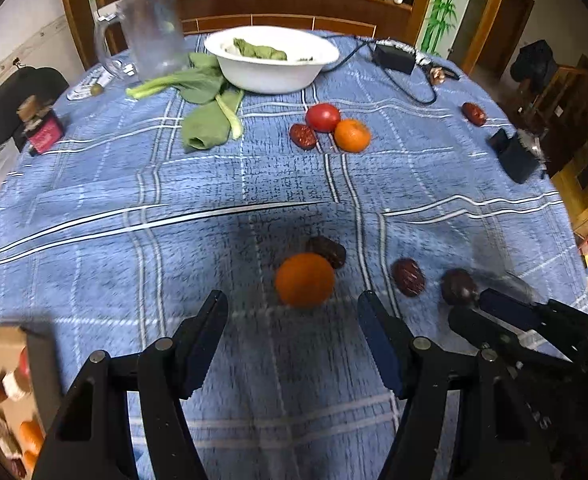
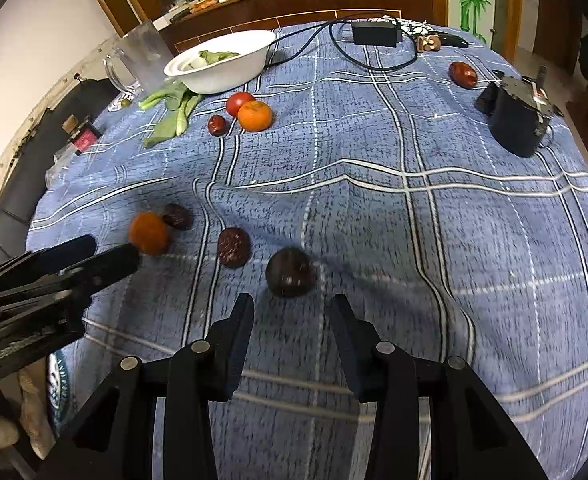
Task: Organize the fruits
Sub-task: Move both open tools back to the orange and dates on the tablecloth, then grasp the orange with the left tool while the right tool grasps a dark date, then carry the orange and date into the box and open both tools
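My left gripper (image 1: 294, 308) is open and empty, its jaws just short of an orange tangerine (image 1: 305, 279) on the blue plaid cloth (image 1: 174, 184). A dark date (image 1: 327, 251) lies right behind the tangerine. My right gripper (image 2: 292, 306) is open and empty, just short of a dark round fruit (image 2: 290, 272). Another date (image 2: 234, 247) lies to its left. Farther back sit a tomato (image 1: 322, 117), a second tangerine (image 1: 352, 135) and a date (image 1: 302, 136). A lone date (image 2: 462, 74) lies far right.
A white bowl (image 1: 272, 74) with greens, loose green leaves (image 1: 208, 120) and a clear jug (image 1: 150, 32) stand at the back. A black adapter with cable (image 2: 373, 32) and a black device (image 2: 515, 116) lie on the right. A cardboard box (image 1: 4, 392) holding fruit sits at near left.
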`<state>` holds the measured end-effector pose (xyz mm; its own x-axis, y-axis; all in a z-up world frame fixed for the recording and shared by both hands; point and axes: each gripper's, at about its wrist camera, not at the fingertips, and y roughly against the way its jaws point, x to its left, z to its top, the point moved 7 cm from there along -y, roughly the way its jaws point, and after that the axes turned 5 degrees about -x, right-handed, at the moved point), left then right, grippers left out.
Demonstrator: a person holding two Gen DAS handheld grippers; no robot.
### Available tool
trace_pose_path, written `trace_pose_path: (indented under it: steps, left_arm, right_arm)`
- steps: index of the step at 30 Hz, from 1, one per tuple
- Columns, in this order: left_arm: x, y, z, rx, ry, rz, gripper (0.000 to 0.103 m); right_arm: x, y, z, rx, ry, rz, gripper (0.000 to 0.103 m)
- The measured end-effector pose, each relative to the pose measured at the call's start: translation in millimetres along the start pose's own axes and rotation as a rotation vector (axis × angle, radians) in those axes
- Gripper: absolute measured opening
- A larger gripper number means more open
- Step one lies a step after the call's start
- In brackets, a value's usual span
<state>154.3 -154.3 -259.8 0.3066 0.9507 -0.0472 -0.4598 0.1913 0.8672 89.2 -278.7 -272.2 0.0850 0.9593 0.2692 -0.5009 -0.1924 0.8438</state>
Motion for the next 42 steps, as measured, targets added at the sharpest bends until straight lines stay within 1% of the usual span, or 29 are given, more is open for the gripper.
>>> trace_pose_path:
  steps: [6,7,8,9,10,11,12,13,20,23,26,29,33,36,38,40,42]
  left_arm:
    - [2,-25,2,0.029,-0.003,0.002,0.066]
    - [1,-26,2,0.021,-0.009,0.008,0.066]
    - [0,-27,2,0.022,-0.012,0.007,0.063]
    - [0,-26,2,0.017,-0.019,0.013,0.058]
    - [0,-25,2,0.012,-0.026,0.019,0.045]
    - [-1,-24,2,0.011,-0.03,0.012,0.034]
    - [-3,-23,2,0.012,-0.024,-0.011,0.031]
    - [-3,-20,2,0.014,-0.02,-0.007,0.031]
    - [-1,6,-7,-0.012,-0.011,-0.009,0.031]
    - [4,27,-14,-0.03,0.017,-0.028,0.031]
    - [15,51,-23,-0.049,0.066,-0.05,0.031]
    - [36,78,-37,-0.068,0.123,-0.065,0.031]
    - [76,115,-64,-0.089,0.195,-0.04,0.031]
    - [118,142,-90,-0.092,0.251,0.021,0.031]
    - [149,157,-114,-0.087,0.292,0.074,0.031]
    - [182,170,-142,-0.07,0.347,0.129,0.031]
    - [206,177,-163,-0.051,0.389,0.17,0.032]
  right_arm:
    - [6,-9,8,-0.018,0.057,-0.027,0.043]
    - [7,-10,9,-0.02,0.066,-0.031,0.043]
    - [7,-11,9,-0.022,0.072,-0.034,0.043]
    - [8,-11,8,-0.025,0.077,-0.038,0.042]
    - [7,-10,8,-0.029,0.081,-0.048,0.039]
    - [6,-10,8,-0.031,0.08,-0.054,0.032]
    - [4,-10,9,-0.032,0.073,-0.05,0.029]
    - [3,-9,9,-0.026,0.057,-0.033,0.025]
    - [10,12,5,-0.04,0.024,0.007,0.025]
    - [17,24,1,-0.042,-0.004,0.042,0.025]
    - [30,36,-5,-0.046,-0.01,0.074,0.025]
    - [56,45,-13,-0.04,-0.001,0.118,0.025]
    - [102,52,-26,-0.024,0.043,0.178,0.025]
    - [148,55,-39,0.0,0.101,0.235,0.025]
    - [175,58,-45,0.016,0.133,0.275,0.026]
    - [207,62,-55,0.035,0.171,0.325,0.026]
    - [239,65,-66,0.05,0.224,0.367,0.026]
